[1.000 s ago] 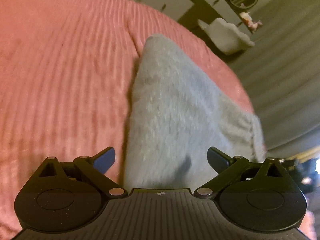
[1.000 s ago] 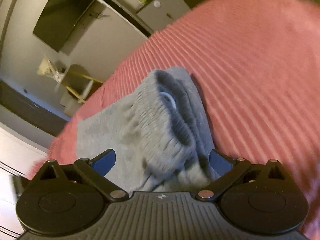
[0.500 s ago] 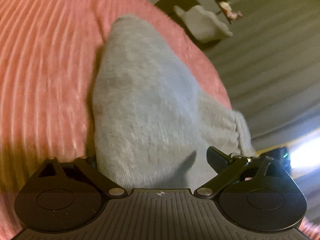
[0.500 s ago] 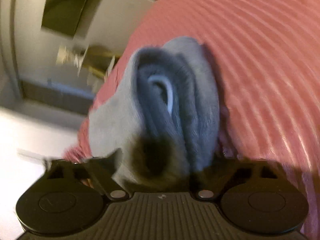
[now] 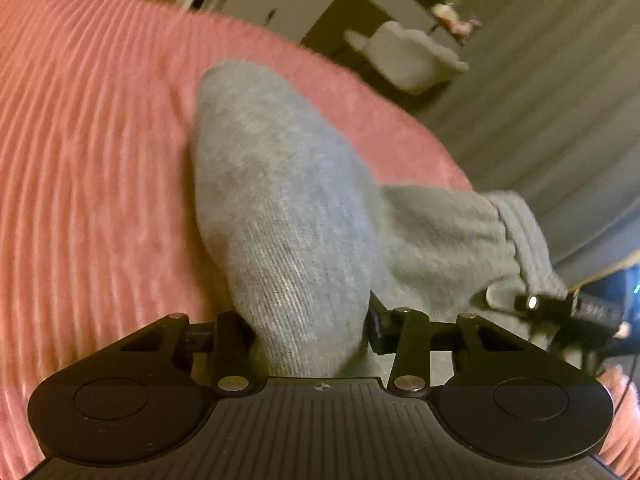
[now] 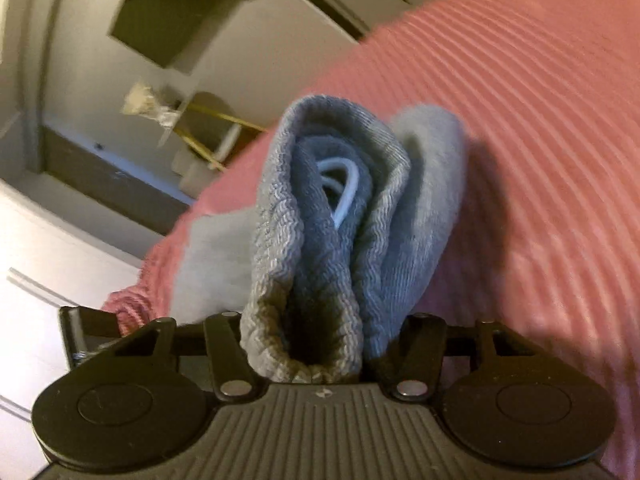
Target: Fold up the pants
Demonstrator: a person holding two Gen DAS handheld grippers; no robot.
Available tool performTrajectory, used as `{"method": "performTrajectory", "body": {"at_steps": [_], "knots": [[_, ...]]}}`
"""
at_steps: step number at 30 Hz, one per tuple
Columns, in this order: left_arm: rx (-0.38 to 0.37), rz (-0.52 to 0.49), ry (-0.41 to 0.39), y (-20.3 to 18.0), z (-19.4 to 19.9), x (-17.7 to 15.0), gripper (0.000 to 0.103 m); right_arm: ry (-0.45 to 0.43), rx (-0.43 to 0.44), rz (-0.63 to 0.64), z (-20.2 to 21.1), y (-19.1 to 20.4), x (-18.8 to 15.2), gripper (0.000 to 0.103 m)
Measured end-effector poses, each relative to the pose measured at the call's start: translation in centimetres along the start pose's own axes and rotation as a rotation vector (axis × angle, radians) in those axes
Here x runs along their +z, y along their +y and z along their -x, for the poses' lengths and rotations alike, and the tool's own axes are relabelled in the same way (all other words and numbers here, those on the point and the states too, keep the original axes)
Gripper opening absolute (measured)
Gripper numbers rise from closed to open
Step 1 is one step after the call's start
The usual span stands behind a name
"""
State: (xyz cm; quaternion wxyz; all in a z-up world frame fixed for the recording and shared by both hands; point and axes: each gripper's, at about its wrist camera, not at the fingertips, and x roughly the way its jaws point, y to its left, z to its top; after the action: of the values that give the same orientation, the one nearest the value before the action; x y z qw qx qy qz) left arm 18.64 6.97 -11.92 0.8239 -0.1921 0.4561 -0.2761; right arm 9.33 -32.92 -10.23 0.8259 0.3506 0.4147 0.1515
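Both grippers' jaws have just been closing: left gripper (image 5: pixel 308 332) clamps the grey sweatpants (image 5: pixel 280 208), right gripper (image 6: pixel 316 340) pinches their ribbed waistband (image 6: pixel 280 240) on the pink bedspread (image 5: pixel 88 160), ready to fold

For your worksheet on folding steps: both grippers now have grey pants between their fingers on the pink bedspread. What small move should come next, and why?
Probably lift both ends together. The left gripper has just closed on a folded fabric edge of the grey sweatpants; the right gripper has just closed on the bunched waistband, so the bedspread no longer needs to support them.
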Motion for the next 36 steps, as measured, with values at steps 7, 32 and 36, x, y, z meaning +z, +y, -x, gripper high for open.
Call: {"method": "performTrajectory", "body": {"at_steps": [7, 32, 36], "knots": [[-0.003, -0.078, -0.109, -3.5, 1.1, 5.3, 0.041, -0.079, 0.065, 0.137, -1.6, 6.8, 4.1, 0.055], [0.286, -0.058, -0.121, 2.1, 2.1, 4.9, 0.097, -0.202, -0.349, 0.21, -6.4, 6.0, 3.7, 0.1], [0.542, -0.175, -0.085, 2.1, -0.2, 2.7, 0.1, -0.135, -0.651, 0.383, -8.3, 6.0, 1.9, 0.1]]}}
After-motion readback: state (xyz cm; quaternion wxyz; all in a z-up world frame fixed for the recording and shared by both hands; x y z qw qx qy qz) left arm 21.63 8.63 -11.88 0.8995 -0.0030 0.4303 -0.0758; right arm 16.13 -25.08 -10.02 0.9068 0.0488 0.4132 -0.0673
